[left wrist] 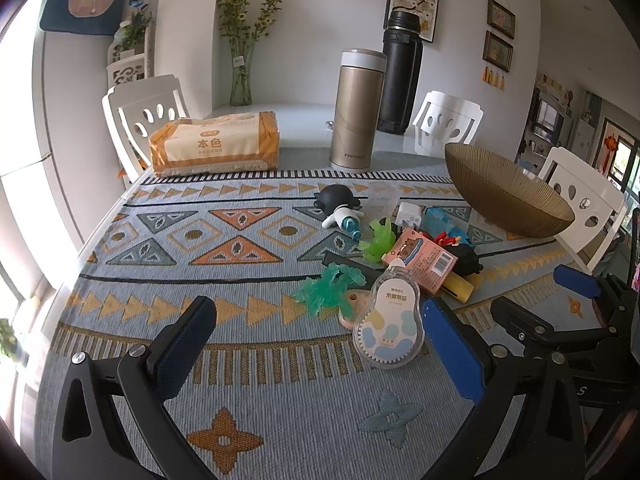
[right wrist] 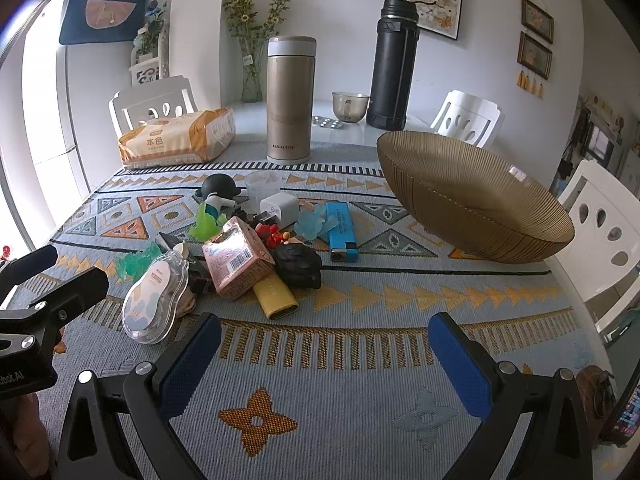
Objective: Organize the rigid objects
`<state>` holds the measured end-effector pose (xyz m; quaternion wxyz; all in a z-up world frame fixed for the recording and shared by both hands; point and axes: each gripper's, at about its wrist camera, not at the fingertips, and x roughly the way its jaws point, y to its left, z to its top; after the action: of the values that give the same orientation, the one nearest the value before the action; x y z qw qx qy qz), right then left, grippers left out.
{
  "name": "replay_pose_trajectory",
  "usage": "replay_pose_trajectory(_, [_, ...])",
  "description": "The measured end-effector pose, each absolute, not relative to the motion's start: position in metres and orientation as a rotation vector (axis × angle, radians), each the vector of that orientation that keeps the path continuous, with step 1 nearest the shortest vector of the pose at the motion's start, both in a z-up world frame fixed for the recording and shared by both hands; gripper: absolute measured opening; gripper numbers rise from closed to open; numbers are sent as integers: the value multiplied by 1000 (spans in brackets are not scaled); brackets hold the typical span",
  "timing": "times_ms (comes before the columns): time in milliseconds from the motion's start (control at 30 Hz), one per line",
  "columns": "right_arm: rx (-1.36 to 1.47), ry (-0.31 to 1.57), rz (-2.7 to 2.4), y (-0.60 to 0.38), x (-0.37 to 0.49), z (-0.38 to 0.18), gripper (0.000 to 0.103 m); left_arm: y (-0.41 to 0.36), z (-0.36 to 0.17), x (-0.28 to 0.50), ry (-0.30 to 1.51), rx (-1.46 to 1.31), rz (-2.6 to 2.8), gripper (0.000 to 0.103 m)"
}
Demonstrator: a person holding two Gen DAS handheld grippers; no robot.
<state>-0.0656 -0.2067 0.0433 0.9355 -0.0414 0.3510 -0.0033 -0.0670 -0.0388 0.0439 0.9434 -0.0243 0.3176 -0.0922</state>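
Observation:
A pile of small items lies on the patterned cloth: a clear correction-tape dispenser [left wrist: 390, 320] [right wrist: 154, 300], a pink box [left wrist: 420, 264] [right wrist: 236, 262], a yellow bar [right wrist: 276, 296], a blue lighter [right wrist: 340, 230], a white charger [right wrist: 278, 208], green plastic toys [left wrist: 332, 288] and a black figure [left wrist: 336, 200]. A ribbed amber glass bowl [left wrist: 508, 196] [right wrist: 476, 200] stands to the right of the pile. My left gripper [left wrist: 320, 340] is open and empty, with the dispenser just ahead between its fingers. My right gripper [right wrist: 326, 360] is open and empty, short of the pile.
A gold thermos [left wrist: 358, 112] [right wrist: 290, 100], a black flask [left wrist: 400, 76] [right wrist: 392, 68] and a tissue pack [left wrist: 216, 144] [right wrist: 176, 138] stand at the back. A small glass cup [right wrist: 350, 106] sits behind. White chairs [right wrist: 600, 220] ring the table.

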Motion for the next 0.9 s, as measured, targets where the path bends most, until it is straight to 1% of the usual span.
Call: replay_pose_trajectory(900, [-77,725,-3,-213,-69,44,103,-39,44,-67,651,-49,-187,103])
